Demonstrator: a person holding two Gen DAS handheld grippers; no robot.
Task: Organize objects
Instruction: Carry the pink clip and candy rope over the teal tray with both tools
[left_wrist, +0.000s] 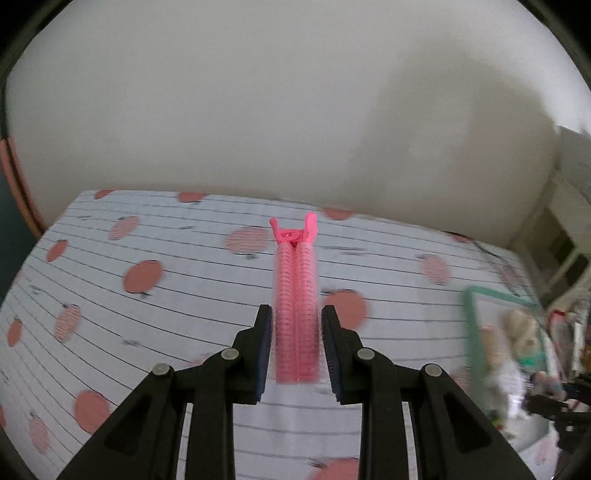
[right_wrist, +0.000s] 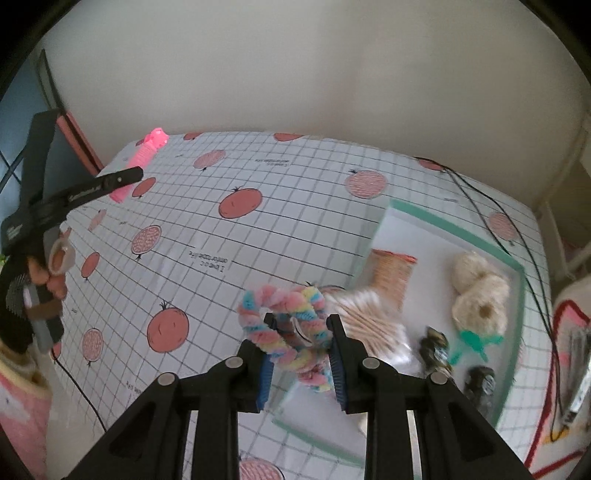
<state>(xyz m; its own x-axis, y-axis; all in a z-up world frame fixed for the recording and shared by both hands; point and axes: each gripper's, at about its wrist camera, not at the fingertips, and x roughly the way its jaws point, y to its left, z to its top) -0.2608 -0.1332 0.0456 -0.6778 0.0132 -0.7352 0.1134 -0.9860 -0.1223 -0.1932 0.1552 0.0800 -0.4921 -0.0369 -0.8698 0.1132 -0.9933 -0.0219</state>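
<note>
A pink ribbed hair clip (left_wrist: 295, 295) stands out forward between the fingers of my left gripper (left_wrist: 295, 314), which is shut on its lower half above the tablecloth. From the right wrist view the same pink hair clip (right_wrist: 142, 162) shows at the far left, beside the left gripper's fingers (right_wrist: 110, 182). My right gripper (right_wrist: 300, 321) is shut on a fluffy pastel rainbow hair tie (right_wrist: 280, 325). It hangs by the near left corner of a teal-rimmed tray (right_wrist: 417, 216).
The tray holds a cotton swab packet (right_wrist: 369, 321), an orange ribbed item (right_wrist: 391, 277), two beige fluffy hair ties (right_wrist: 476, 295), a teal clip (right_wrist: 476, 341) and dark clips (right_wrist: 437, 350). A black cable (right_wrist: 480, 206) runs along the table's right side. A hand (right_wrist: 55, 258) grips the left tool.
</note>
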